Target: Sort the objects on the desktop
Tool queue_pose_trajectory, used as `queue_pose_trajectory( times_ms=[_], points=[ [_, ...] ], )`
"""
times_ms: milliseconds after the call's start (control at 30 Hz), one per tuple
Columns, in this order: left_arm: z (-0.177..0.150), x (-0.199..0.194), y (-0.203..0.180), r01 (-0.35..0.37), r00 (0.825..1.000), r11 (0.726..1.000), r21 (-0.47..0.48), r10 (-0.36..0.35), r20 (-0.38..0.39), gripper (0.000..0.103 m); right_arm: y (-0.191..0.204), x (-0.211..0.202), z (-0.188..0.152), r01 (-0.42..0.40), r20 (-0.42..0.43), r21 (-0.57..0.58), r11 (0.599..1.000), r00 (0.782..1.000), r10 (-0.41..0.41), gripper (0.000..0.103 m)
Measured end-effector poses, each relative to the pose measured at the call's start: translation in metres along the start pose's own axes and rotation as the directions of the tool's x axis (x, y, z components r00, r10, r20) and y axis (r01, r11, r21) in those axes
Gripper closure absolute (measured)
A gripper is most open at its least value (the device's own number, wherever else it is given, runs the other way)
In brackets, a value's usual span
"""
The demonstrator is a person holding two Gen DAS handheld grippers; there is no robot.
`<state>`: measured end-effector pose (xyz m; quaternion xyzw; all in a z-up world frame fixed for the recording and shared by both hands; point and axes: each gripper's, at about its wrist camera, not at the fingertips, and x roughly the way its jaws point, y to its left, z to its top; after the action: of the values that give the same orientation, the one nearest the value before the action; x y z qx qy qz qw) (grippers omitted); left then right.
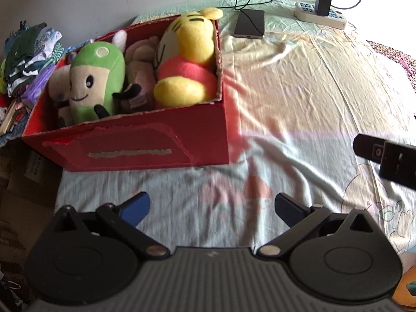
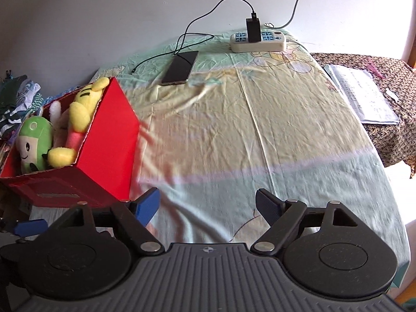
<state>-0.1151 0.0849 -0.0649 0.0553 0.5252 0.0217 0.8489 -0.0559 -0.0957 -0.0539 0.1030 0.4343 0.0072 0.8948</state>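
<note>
A red cardboard box (image 1: 145,140) (image 2: 109,140) stands at the left of the cloth-covered table and holds several plush toys. A yellow bear with a pink shirt (image 1: 187,59) (image 2: 78,119) lies along its right side. A green plush with a smiling face (image 1: 93,78) (image 2: 32,143) stands at its left, with pale toys behind. My left gripper (image 1: 212,209) is open over bare cloth just in front of the box, nothing between its blue fingers. My right gripper (image 2: 208,205) is open too, beside the box's right corner, and holds nothing.
A phone (image 1: 249,23) (image 2: 180,67) lies at the back, cabled to a charger in a white power strip (image 1: 322,15) (image 2: 260,40). Folded clothes (image 1: 28,52) pile up left of the box. Papers (image 2: 361,93) lie on a patterned surface at right. The right gripper's body (image 1: 387,158) shows at the left view's edge.
</note>
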Motion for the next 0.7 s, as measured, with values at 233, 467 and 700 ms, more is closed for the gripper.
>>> queue_pose_trajectory(
  times_ms=[233,467,700],
  points=[
    [0.001,0.011,0.026,-0.016,0.999,1.000,-0.019,0.015,-0.046,0.001,0.026,0.006,0.006,0.010,0.005,-0.012,1.000,1.000,-0.010,0.020],
    [-0.001,0.014,0.060,-0.018,0.999,0.998,-0.054,0.015,-0.047,0.001,0.060,0.011,0.006,-0.015,-0.015,-0.052,0.999,1.000,0.015,0.020],
    [-0.006,0.018,0.096,-0.030,0.998,0.995,-0.099,0.024,-0.055,0.001,0.094,0.018,-0.001,-0.049,-0.066,-0.097,0.994,0.997,0.043,0.020]
  ],
)
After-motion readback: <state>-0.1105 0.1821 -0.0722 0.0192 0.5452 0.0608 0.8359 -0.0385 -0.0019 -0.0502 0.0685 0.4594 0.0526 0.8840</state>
